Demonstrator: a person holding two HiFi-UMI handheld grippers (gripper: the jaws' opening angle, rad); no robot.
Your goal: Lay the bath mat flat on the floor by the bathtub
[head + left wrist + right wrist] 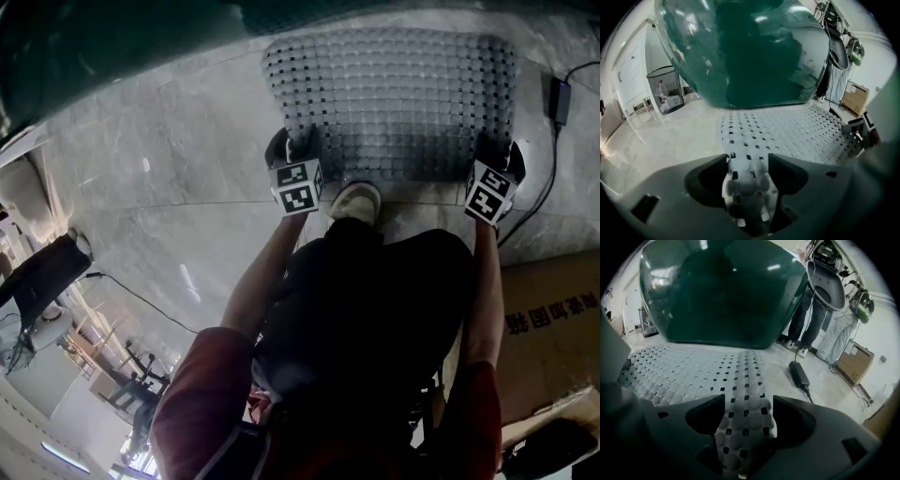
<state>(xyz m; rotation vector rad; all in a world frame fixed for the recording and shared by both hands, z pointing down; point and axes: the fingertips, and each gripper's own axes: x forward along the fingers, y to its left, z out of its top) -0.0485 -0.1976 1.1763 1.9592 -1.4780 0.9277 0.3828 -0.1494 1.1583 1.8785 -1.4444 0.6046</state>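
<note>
The grey bath mat (394, 94), covered in bumps and small square holes, lies spread flat on the pale stone floor against the dark green bathtub (141, 37). My left gripper (291, 145) is at the mat's near left corner and my right gripper (497, 155) at its near right corner. In the left gripper view the jaws (747, 159) stand apart with that corner of the mat (787, 131) lying loosely between them. In the right gripper view the other corner of the mat (684, 366) rests the same way between the spread jaws (749, 401). The tub (745, 51) (722, 291) looms just behind the mat.
A black power adapter (559, 98) (799, 373) with its cable lies on the floor right of the mat. A cardboard box (548, 328) stands at my right. My shoe (356, 202) is at the mat's near edge. A wire bin (665, 89) stands far left; a person's legs (806, 319) are beyond the tub.
</note>
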